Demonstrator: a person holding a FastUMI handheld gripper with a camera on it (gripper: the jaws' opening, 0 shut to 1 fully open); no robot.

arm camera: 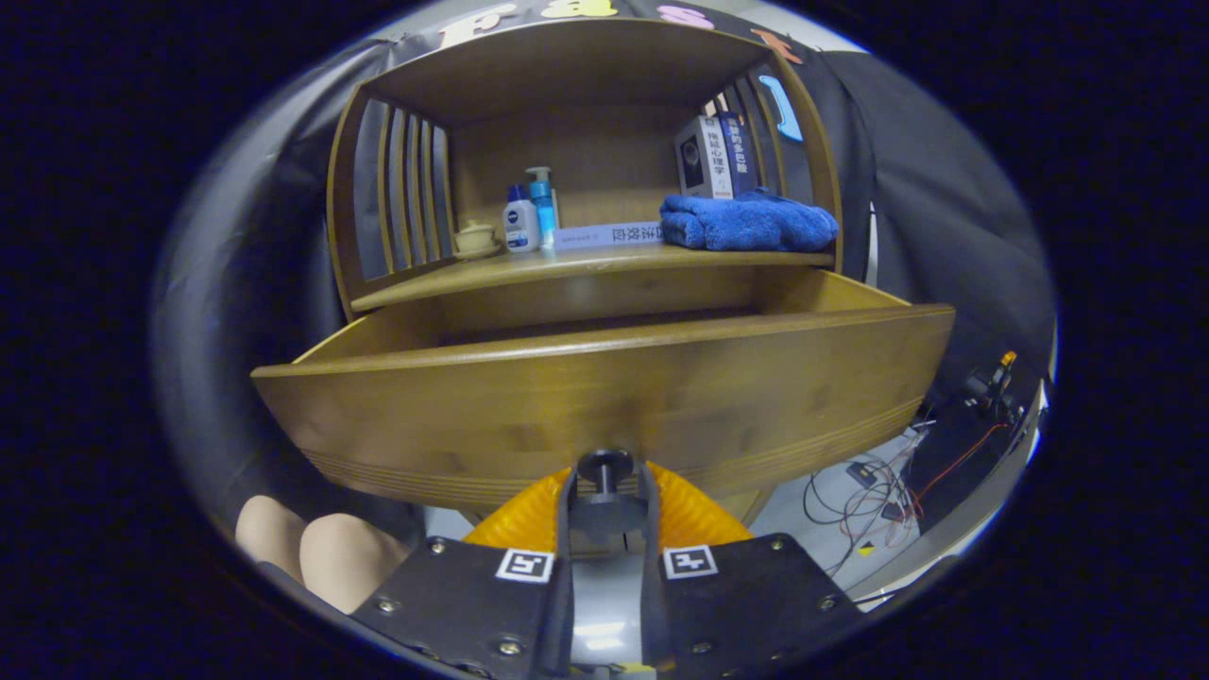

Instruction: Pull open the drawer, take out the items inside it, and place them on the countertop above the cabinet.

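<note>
The wooden drawer (604,387) of the cabinet stands pulled out towards me, its front panel right ahead of the fingers. Its dark round knob (605,466) sits between my fingertips, and my gripper (605,496) is shut on it, both fingers pressing its stem. The drawer's inside is hidden behind the front panel. Above the drawer is the countertop (567,269), a wooden shelf surface carrying a folded blue towel (746,222), two bottles (529,217), a small cream cup (475,238), a flat white book (604,234) and upright boxes (713,156).
The slatted sides (401,189) and the roof of the cabinet enclose the countertop. Cables (869,491) and a small device lie on the floor to the right below the drawer. A person's knees (316,552) show at the lower left beside the gripper.
</note>
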